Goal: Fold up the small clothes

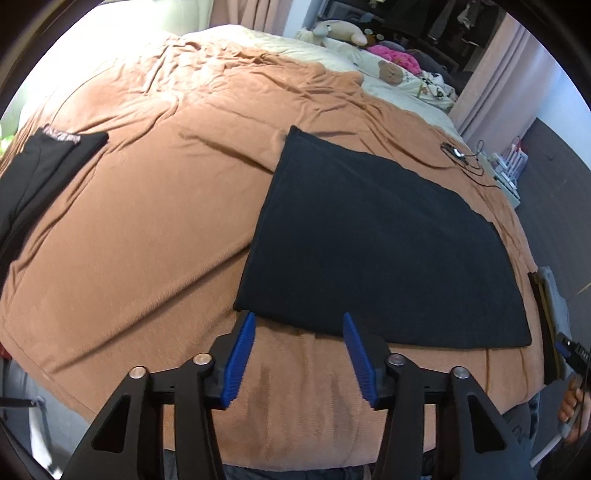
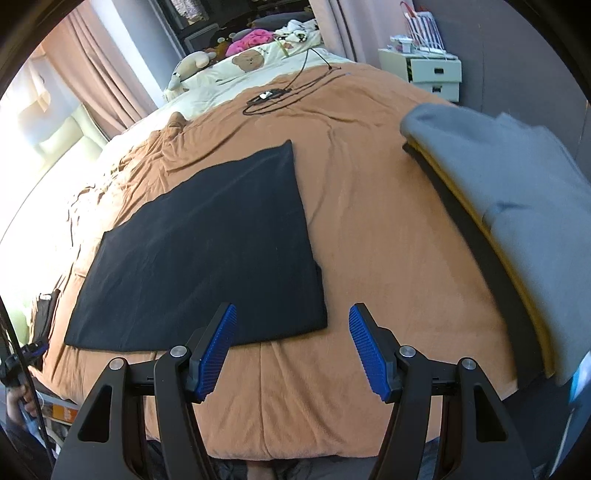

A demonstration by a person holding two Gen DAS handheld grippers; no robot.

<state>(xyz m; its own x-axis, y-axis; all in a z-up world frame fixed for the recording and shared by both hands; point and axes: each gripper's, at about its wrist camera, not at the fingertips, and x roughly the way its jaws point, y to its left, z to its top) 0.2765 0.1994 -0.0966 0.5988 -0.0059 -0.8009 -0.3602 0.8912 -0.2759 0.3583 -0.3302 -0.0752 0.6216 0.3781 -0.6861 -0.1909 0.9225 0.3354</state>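
From the left wrist view I see a folded black garment at nine o'clock on the bed, lying on the orange-brown blanket; well apart from it, toward the centre and three o'clock, the dark cloth lies spread flat in a rough rectangle; its near edge sits at six o'clock, just past the tips of my left tool; that tool is released, its blue pads apart with only blanket between them, and whether the left pad's tip touches the cloth's near corner I cannot tell. At twelve o'clock I see pillows and plush toys; at two o'clock a black cable trails on the blanket.

From the right wrist view the same dark cloth fills nine o'clock to centre; my right tool is released, jaws wide, hovering at six o'clock beside the cloth's near right corner, gripping nothing; at twelve o'clock the cable coils; at one o'clock a white drawer unit stands by the wall; at three o'clock a stack of folded clothes, grey on top with yellow and black edges below, rests on the blanket.
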